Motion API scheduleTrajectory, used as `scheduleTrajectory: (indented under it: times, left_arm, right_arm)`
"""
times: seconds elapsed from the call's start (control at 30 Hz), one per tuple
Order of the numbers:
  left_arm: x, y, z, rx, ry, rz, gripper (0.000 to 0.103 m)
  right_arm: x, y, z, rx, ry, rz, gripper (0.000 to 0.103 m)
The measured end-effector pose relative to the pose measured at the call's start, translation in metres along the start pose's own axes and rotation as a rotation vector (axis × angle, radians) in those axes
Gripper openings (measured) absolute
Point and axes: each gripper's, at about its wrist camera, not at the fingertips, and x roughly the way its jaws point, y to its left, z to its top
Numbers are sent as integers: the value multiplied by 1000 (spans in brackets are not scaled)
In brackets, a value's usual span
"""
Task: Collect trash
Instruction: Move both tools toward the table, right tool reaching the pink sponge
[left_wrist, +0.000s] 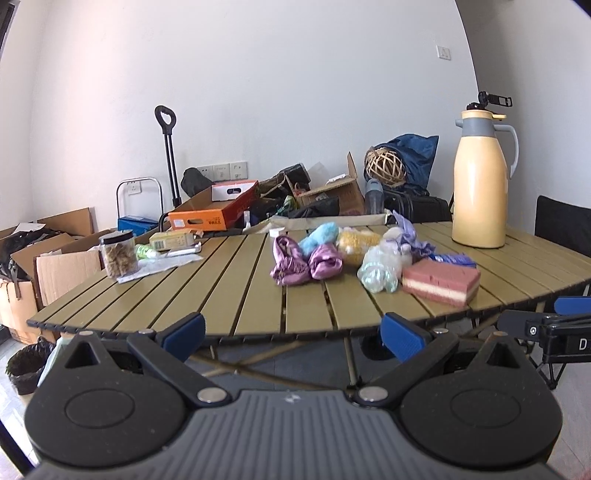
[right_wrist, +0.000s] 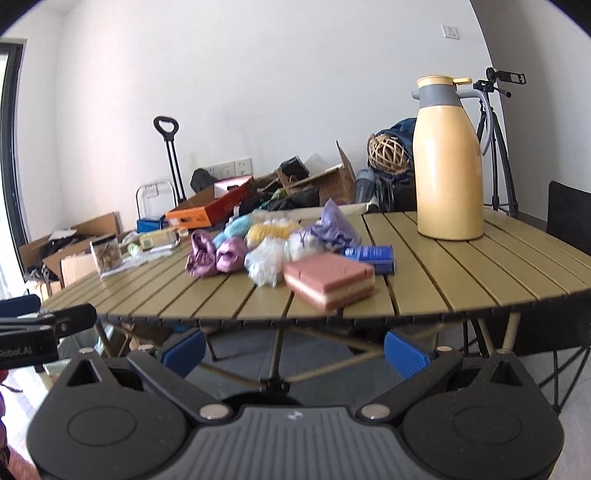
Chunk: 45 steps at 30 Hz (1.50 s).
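- Leftmost on the slatted table (left_wrist: 229, 291), at its far left edge, a clear jar (left_wrist: 119, 254) with a black lid stands beside a small green box (left_wrist: 171, 239) and a sheet of clear plastic.
- Below that edge, a bin lined with a black bag (left_wrist: 26, 365) sits on the floor.
- Mid-table lies the trash: two crumpled purple wrappers (left_wrist: 304, 265), touching each other, with a light blue wad (left_wrist: 318, 236) and a yellow wad (left_wrist: 356, 242) just behind them.
- Right of those, a clear plastic wad (left_wrist: 378, 271) touches a pink sponge (left_wrist: 440, 282); a blue packet (right_wrist: 369, 256) lies just behind the sponge.
- Far right, a tall yellow thermos jug (left_wrist: 480, 184) stands upright, well apart from the pile.
- Left tongs (left_wrist: 293, 338) hang spread and empty, near and below the table's near edge.
- Right tongs (right_wrist: 294, 350) likewise hang spread, holding nothing, short of the table, its sponge the nearest item ahead.
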Motion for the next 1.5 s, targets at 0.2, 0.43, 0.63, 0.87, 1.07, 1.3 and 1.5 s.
scheduleTrajectory:
  times: [0.2, 0.43, 0.63, 0.87, 1.07, 1.3, 1.5]
  left_arm:
    - [28, -3, 18, -15, -24, 5, 103]
    - [64, -4, 37, -70, -35, 18, 103]
    - [90, -4, 48, -95, -58, 40, 103]
    - [116, -2, 52, -124, -33, -8, 103]
    - [134, -1, 50, -116, -14, -26, 103]
    - [149, 0, 40, -59, 37, -32, 103]
    - [150, 3, 36, -45, 39, -34, 103]
  right_arm:
    - [30, -5, 18, -10, -37, -6, 103]
    - [65, -14, 35, -20, -52, -17, 103]
    - [96, -21, 46, 0, -55, -12, 103]
    - [134, -22, 53, -40, -39, -31, 103]
    - [160, -18, 52, -101, 14, -41, 103]
    - [185, -18, 48, -130, 79, -56, 103]
    - [193, -22, 47, -99, 113, -42, 103]
